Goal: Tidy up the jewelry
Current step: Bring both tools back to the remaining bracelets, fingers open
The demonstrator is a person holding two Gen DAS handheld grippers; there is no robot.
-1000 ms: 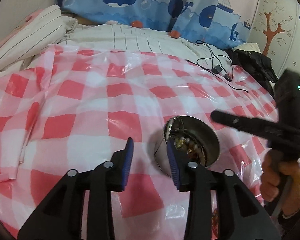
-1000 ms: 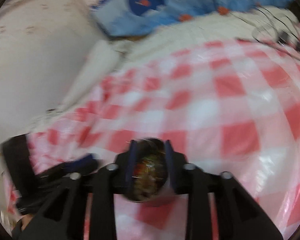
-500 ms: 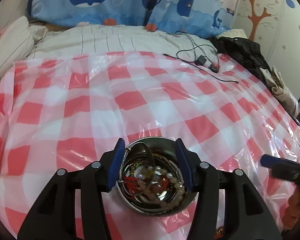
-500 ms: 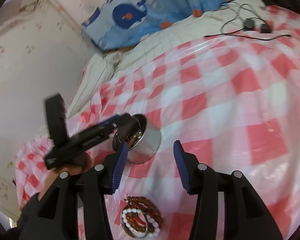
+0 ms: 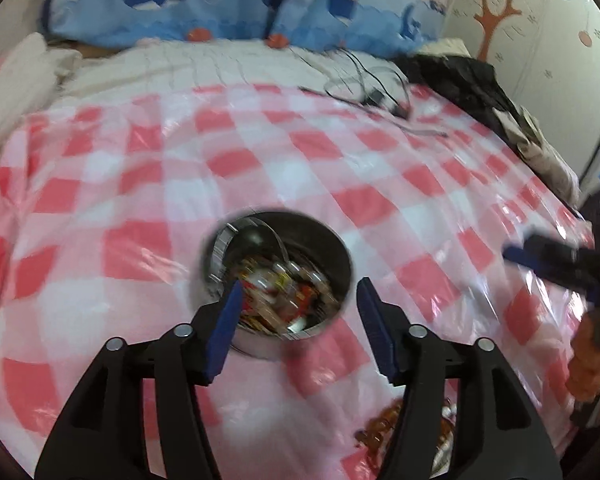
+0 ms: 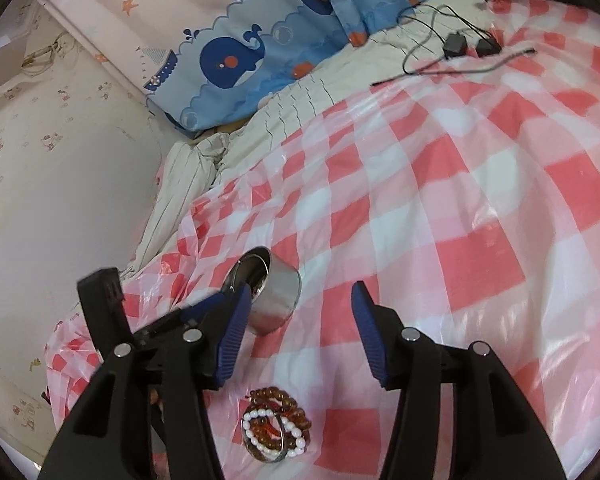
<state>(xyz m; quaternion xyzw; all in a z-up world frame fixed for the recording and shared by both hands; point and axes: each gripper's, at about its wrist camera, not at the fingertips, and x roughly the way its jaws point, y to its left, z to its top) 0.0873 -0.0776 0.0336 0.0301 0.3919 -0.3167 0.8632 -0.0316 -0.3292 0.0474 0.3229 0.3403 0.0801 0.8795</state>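
Note:
A steel bowl [image 5: 328,240] full of beaded jewelry stands on the red and white checked plastic sheet [image 5: 140,184]. My left gripper [image 5: 298,330] is open just above the bowl's near rim, empty. In the right wrist view the bowl [image 6: 278,294] stands ahead to the left, with the left gripper's blue tip at it. My right gripper [image 6: 296,334] is open and empty above a pile of bracelets [image 6: 276,426]: white pearl beads and brown beads. That pile shows partly in the left wrist view [image 5: 384,428], behind my right finger.
Whale-print pillows [image 5: 228,4] and a striped quilt [image 5: 204,64] lie at the bed's far side. Black cables and chargers [image 6: 456,46] lie on the far sheet. Dark clothes [image 5: 476,84] are piled at the right. A wall [image 6: 60,184] runs along the left.
My left gripper has opened wider and drawn back from around the bowl. My right gripper has opened wider and moved back over the bracelet pile.

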